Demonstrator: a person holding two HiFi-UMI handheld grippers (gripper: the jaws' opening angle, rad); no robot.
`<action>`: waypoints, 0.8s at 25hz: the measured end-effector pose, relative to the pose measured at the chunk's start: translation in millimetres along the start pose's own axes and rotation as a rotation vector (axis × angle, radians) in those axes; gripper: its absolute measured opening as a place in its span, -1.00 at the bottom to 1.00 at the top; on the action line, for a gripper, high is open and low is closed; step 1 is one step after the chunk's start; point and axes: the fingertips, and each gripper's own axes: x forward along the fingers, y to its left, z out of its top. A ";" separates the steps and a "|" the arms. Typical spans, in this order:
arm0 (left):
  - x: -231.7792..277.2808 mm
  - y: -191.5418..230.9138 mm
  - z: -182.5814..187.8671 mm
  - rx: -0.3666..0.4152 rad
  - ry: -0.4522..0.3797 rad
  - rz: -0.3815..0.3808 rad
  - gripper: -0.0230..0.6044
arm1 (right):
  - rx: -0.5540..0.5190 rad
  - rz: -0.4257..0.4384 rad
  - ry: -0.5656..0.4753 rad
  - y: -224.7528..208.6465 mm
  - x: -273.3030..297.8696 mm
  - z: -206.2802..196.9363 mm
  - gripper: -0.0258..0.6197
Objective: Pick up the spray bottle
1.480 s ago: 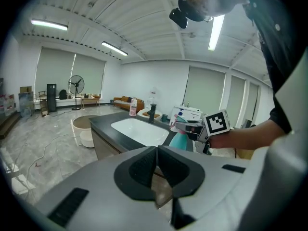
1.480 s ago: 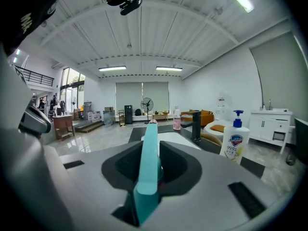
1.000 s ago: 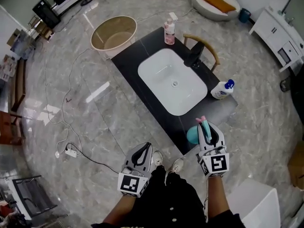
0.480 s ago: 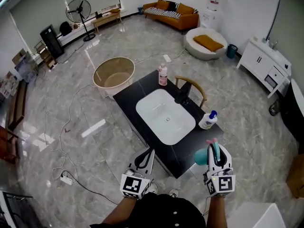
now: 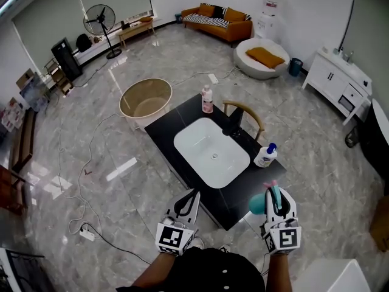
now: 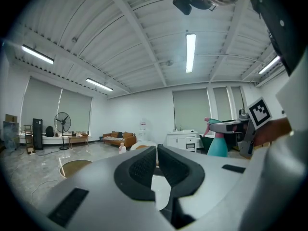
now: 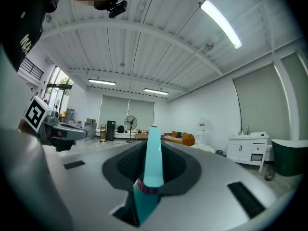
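Observation:
The teal spray bottle (image 5: 259,204) with a pink nozzle tip hangs in the air off the near right corner of the black counter (image 5: 173,119). My right gripper (image 5: 275,192) is shut on its neck and spray head. In the right gripper view the teal spray head (image 7: 153,163) stands upright between the pads. My left gripper (image 5: 193,194) is shut and holds nothing, at the counter's near edge. In the left gripper view its jaws (image 6: 157,150) meet, and the spray bottle (image 6: 217,143) shows at the right.
A white sink (image 5: 206,157) with a black faucet (image 5: 234,121) fills the counter. A pink bottle (image 5: 207,99) stands at its far corner, a white bottle with a blue cap (image 5: 265,156) at its right. A wooden chair (image 5: 250,112) and a round beige tub (image 5: 144,100) stand beyond.
Both grippers have risen, the right one carrying the spray bottle up from beside the counter's corner. The head view has tilted up and takes in more of the room. Little moved in the last half second.

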 end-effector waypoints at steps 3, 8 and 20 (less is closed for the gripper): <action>-1.1 -0.9 2.4 0.000 -0.004 0.004 -0.87 | 0.002 0.009 -0.001 1.3 0.3 0.5 -0.71; -2.9 0.3 3.0 -0.005 -0.009 0.013 -0.87 | -0.009 0.027 -0.014 7.1 3.5 4.3 -0.71; -5.2 -6.8 1.2 -0.003 0.004 0.017 -0.87 | -0.007 0.040 -0.010 10.2 0.8 3.5 -0.71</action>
